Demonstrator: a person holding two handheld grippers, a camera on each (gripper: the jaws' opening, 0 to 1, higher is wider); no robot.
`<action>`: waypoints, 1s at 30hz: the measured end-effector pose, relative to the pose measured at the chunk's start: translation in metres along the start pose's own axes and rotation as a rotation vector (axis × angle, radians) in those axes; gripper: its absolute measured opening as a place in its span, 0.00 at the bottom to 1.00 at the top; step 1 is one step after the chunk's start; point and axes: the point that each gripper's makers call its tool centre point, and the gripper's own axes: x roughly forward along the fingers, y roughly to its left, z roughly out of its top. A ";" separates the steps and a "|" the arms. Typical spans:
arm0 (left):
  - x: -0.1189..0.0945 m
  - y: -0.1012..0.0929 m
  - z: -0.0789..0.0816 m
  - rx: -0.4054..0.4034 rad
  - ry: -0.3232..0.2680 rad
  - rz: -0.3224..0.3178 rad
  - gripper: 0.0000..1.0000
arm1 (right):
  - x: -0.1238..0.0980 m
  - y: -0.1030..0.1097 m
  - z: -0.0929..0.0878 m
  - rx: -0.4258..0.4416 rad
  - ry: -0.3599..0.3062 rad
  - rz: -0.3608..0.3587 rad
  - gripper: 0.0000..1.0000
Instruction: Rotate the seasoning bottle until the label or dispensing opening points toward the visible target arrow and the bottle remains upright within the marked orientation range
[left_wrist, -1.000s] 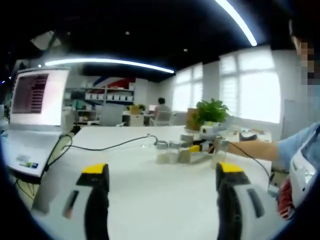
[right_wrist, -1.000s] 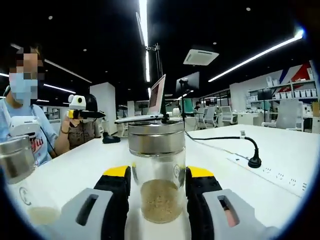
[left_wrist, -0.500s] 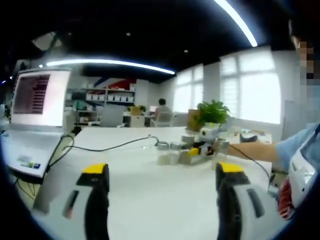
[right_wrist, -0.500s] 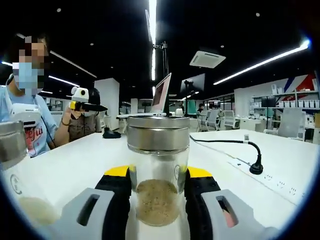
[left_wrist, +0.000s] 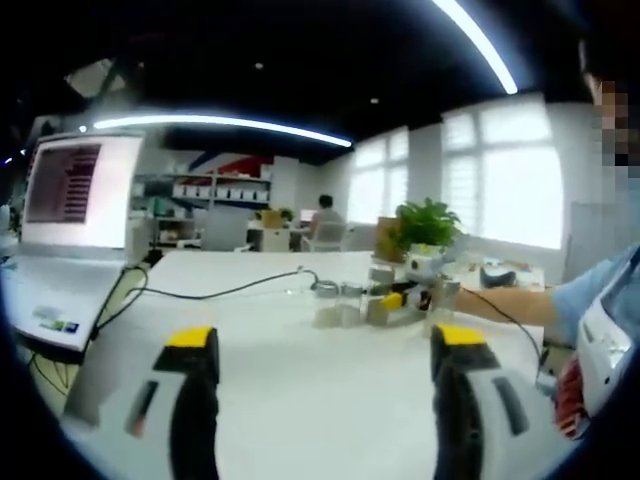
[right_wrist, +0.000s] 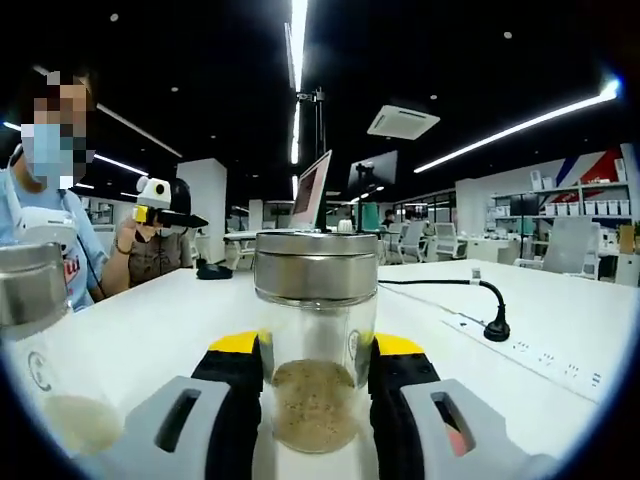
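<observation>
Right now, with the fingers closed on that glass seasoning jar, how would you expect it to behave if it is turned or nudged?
The seasoning jar is probably rigid and fairly slippery: its wall looks like smooth clear glass. It likely feels bottom-weighted, since the powder fills only its base, though the metal lid adds weight up top. It may tip if pushed high, and could break if dropped.

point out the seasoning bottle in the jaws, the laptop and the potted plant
seasoning bottle (right_wrist: 315, 345), right gripper view, on its glass body above the powder
laptop (left_wrist: 75, 190), left gripper view, on the lit screen
potted plant (left_wrist: 428, 222), left gripper view, on the green leaves
</observation>
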 end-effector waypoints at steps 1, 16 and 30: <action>0.000 0.000 0.000 -0.001 0.000 0.001 0.93 | -0.004 -0.001 0.000 0.007 0.001 -0.007 0.40; -0.005 -0.002 0.002 0.001 -0.015 0.007 0.92 | -0.130 -0.002 0.004 0.000 -0.016 -0.220 0.40; -0.006 -0.004 0.001 -0.019 -0.012 -0.017 0.92 | -0.194 0.063 0.007 -0.001 -0.044 -0.387 0.40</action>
